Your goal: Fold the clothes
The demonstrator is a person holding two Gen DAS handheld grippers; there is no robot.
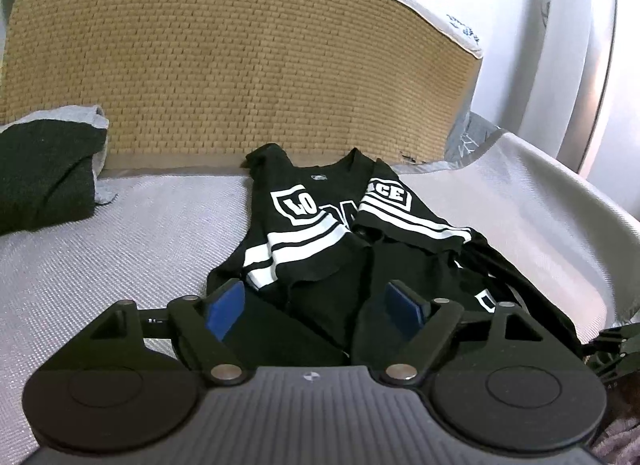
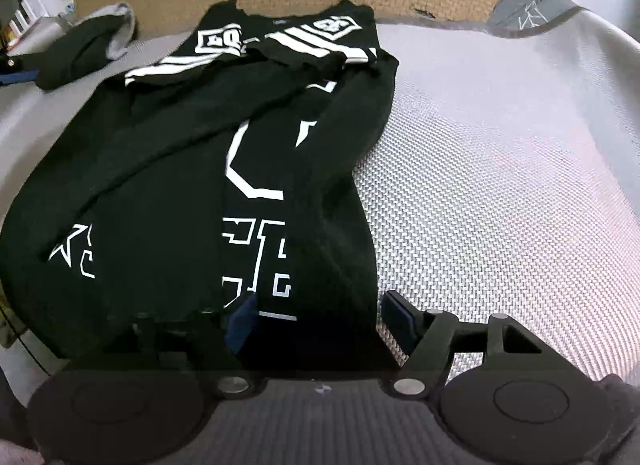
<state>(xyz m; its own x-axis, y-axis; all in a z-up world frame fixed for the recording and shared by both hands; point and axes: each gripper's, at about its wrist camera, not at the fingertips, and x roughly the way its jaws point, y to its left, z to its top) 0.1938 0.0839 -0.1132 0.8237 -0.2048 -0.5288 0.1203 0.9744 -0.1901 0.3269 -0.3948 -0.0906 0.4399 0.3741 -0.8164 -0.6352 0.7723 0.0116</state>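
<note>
Blue pads (image 1: 226, 307) of the left hand-held gripper (image 1: 320, 305) stand wide apart, with the near hem of a black shirt (image 1: 340, 241) lying slack between them; neither pad presses the cloth. From that view the shirt stretches away over a grey woven sheet (image 1: 120, 233), both sleeves with white stripes folded inward across the chest, white lettering showing near the collar. At the right edge of the same view a dark piece of the other tool shows, just beside the shirt's edge.

Seen from the right wrist, the right hand-held gripper (image 2: 320, 317) is also spread open. Its left pad (image 2: 244, 325) sits over the black fabric and its right pad (image 2: 398, 315) over the bare sheet, so the shirt's right edge runs between them without being pinched. White block print runs down the shirt's middle.

Farther out, a second dark garment (image 1: 44, 169) with a grey lining lies bunched at the left, well apart from the shirt. Behind both stands a tan woven mat (image 1: 240, 65), upright against the sheet's far edge.
</note>
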